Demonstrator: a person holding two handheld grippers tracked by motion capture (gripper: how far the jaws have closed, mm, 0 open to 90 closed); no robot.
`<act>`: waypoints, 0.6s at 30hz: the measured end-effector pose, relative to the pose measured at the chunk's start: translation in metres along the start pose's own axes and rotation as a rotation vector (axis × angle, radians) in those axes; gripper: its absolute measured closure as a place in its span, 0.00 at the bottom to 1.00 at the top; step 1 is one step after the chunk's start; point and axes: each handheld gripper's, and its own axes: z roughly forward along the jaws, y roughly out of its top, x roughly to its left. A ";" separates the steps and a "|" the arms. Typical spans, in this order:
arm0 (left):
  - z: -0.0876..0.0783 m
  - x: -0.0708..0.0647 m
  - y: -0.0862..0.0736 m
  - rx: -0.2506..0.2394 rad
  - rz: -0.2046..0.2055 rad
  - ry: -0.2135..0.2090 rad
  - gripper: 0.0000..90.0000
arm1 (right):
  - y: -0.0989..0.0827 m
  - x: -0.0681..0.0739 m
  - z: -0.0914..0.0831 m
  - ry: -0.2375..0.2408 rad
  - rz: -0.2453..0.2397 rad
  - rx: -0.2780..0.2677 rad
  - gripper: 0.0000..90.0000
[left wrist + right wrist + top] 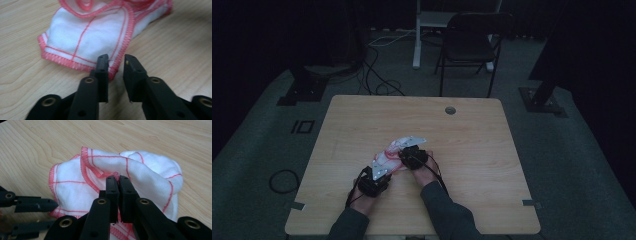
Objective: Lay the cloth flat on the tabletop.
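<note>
Hand-held grippers at a bunched cloth

Right hand-held gripper (117, 178) has its two black jaws pressed almost together, with a fold of the red-checked white cloth (140, 175) pinched between the tips where the red-stitched hem curls over. In the high view this right hand-held gripper (412, 156) sits over the near right part of the cloth (392, 150), a hand and dark sleeve behind it.

Left hand-held gripper (117, 60) stands with its jaws a narrow gap apart. The tips sit at the corner of the cloth (95, 35), the left tip over the red hem, yet the pads do not press on the fabric and bare wood shows in the gap. From above, the left hand-held gripper (376, 175) lies at the cloth's near left end, its grey plate on top, close beside the right one. Its jaws also show at the left edge of the right gripper view, just beside the cloth's edge.

The cloth is crumpled into a loose heap, white with thin red lines and a red overlocked border, lying near the middle of the light wooden surface (472, 150), slightly toward the person. Beyond the surface a dark folding chair (469, 42) stands on the grey floor, with cables trailing beside it.
</note>
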 end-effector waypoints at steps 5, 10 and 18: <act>-0.001 0.005 0.001 0.019 -0.017 0.002 0.98 | -0.001 -0.008 -0.008 -0.012 0.001 -0.009 0.98; -0.002 0.005 0.001 0.022 -0.018 -0.003 0.99 | -0.002 -0.012 -0.014 -0.016 -0.008 -0.008 0.98; -0.007 0.006 0.001 0.003 -0.025 -0.005 1.00 | -0.005 -0.025 -0.027 -0.040 -0.015 -0.014 0.98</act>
